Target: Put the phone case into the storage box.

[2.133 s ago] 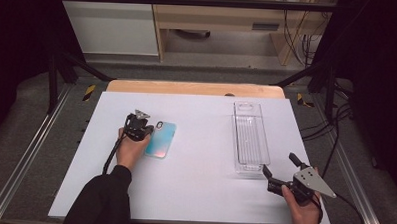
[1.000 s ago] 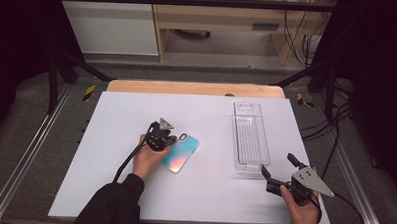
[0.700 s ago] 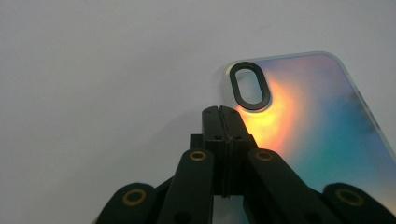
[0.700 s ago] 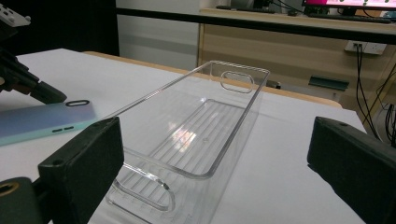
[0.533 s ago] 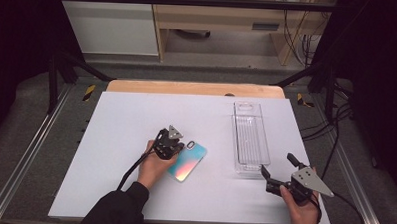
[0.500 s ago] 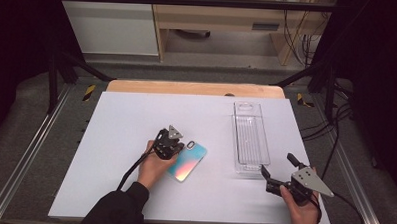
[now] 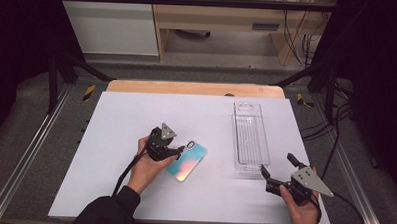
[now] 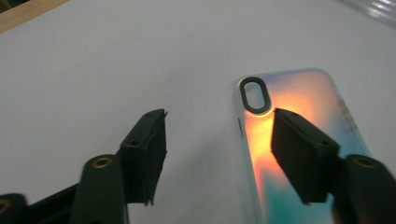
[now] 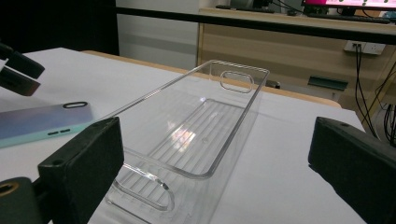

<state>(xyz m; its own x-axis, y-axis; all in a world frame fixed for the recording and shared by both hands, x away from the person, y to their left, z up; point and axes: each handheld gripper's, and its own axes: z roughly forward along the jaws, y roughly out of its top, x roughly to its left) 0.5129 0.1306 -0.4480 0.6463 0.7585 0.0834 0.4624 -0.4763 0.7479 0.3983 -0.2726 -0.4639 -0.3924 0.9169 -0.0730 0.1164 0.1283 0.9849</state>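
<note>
On the counter point(image 7: 136, 120): phone case point(image 7: 187, 162) lies flat, clear tray point(image 7: 250, 139) well apart
Left tool point(image 7: 177, 152): jaws just opened wide; grips nothing; one jaw over case
Right tool point(image 7: 277, 171): wide open, empty, near tray

phone case point(image 7: 187, 161): glossy plastic with a shimmering orange-to-teal sheen, smooth; black matt ring around the camera cut-out
tray point(image 7: 250, 139): clear hard plastic, shiny, ribbed floor, smooth rim
table point(image 7: 136, 110): white, matt, smooth top; pale wood edge at the far side
left gripper point(image 8: 219, 135): matt black plastic jaws, brass-coloured screws
right gripper point(image 7: 274, 169): matt black jaws, dull grey metal plate
</note>
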